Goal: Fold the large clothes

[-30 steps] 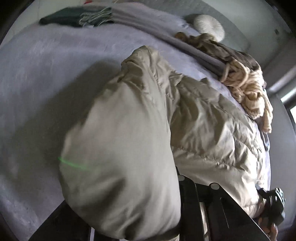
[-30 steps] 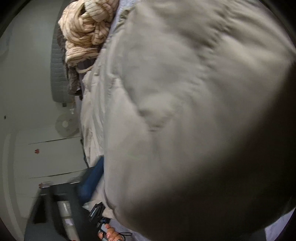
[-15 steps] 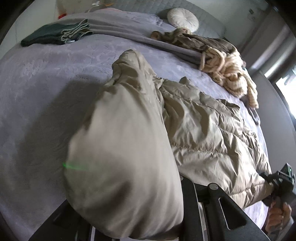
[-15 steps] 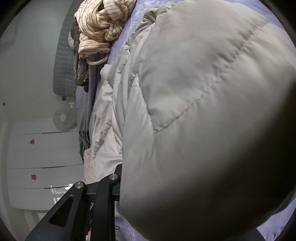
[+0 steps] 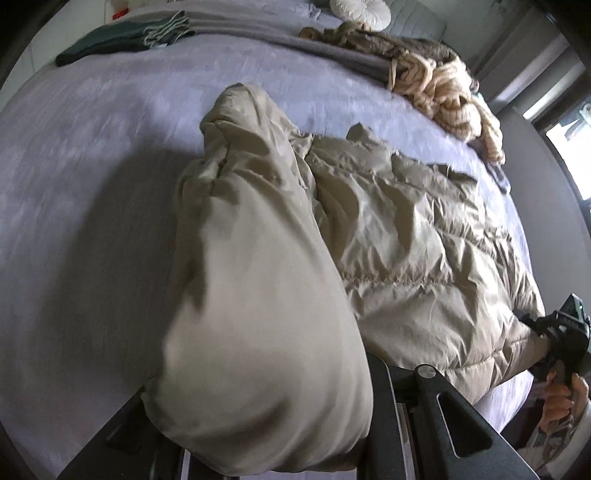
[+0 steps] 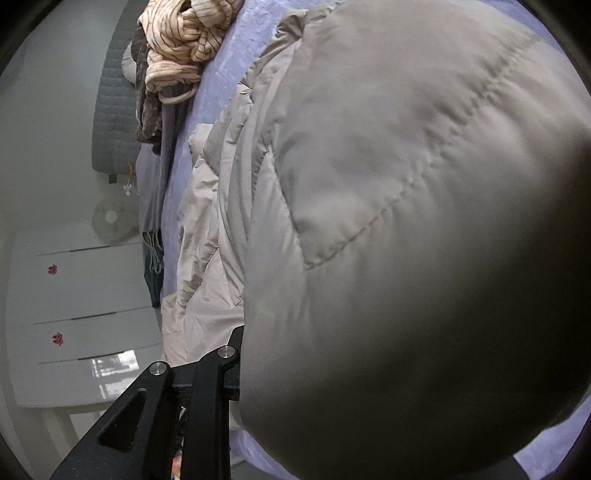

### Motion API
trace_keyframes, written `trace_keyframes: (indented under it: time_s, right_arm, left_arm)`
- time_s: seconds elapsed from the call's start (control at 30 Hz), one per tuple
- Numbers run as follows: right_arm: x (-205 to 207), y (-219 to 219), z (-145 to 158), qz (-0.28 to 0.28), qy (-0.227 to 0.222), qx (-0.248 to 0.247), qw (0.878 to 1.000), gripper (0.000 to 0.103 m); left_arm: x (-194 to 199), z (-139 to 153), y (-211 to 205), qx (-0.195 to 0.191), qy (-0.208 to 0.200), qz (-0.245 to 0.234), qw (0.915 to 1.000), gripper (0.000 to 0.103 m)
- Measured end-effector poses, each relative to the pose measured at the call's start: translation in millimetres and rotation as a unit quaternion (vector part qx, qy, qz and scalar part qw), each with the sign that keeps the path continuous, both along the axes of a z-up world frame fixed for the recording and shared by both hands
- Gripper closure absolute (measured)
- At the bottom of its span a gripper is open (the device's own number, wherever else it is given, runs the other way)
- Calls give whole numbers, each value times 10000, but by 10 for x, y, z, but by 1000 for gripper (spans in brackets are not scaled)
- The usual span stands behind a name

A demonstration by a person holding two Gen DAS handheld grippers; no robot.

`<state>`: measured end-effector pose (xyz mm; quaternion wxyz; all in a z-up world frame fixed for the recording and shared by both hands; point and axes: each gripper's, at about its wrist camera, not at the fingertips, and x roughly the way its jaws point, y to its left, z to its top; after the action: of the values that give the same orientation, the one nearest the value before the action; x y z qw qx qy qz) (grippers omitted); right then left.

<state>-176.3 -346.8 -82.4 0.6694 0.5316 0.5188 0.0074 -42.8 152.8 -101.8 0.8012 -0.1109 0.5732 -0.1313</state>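
Observation:
A beige quilted puffer jacket (image 5: pixel 406 236) lies spread on a lilac bedspread (image 5: pixel 92 155). My left gripper (image 5: pixel 280 435) is shut on one end of the jacket, and the bunched fabric hides its fingertips. My right gripper (image 5: pixel 554 332) shows at the right edge of the left wrist view, holding the jacket's far corner. In the right wrist view the jacket (image 6: pixel 406 221) fills most of the frame, and my right gripper (image 6: pixel 258 387) is shut on it, with only the left finger (image 6: pixel 207 398) visible.
A striped cream garment (image 5: pixel 447 92) and a brown one (image 5: pixel 388 40) are heaped at the bed's far right. A dark green scarf (image 5: pixel 122 37) lies at the far left, and a round white cushion (image 5: pixel 360 11) at the head. A white dresser (image 6: pixel 74 314) stands beside the bed.
Both grippers have lifted and drawn back with the jacket held. More of the jacket and bed show in the left wrist view, and the right gripper is farther to the right.

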Motion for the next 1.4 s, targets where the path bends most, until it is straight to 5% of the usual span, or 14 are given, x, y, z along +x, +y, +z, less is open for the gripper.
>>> trace_keyframes:
  time_s: [0.33, 0.53, 0.63, 0.73, 0.9, 1.4]
  right_arm:
    - [-487, 31, -118, 55, 244, 246, 9994, 74]
    - [-526, 0, 1, 259, 429, -2, 9987, 59]
    - [-591, -33, 133, 452, 454, -254, 9976, 54]
    - [-661, -45, 273, 795, 369, -527, 9948, 55]
    - [-766, 53, 492, 1485, 118, -907, 9847, 75]
    - [-729, 509, 857, 2322, -432, -1425, 9612, 78]
  left_arm:
    - [-582, -178, -25, 357, 407, 334, 9980, 81]
    - [-696, -54, 131, 665, 421, 654, 9947, 54]
    - [-809, 41, 288, 713, 378, 848, 9931, 53]
    - [-897, 162, 455, 861, 275, 1003, 9908, 53]
    - [-996, 355, 561, 1374, -14, 1278, 9822, 53]
    - [-1131, 642, 212, 1166, 217, 1035, 9875, 53]
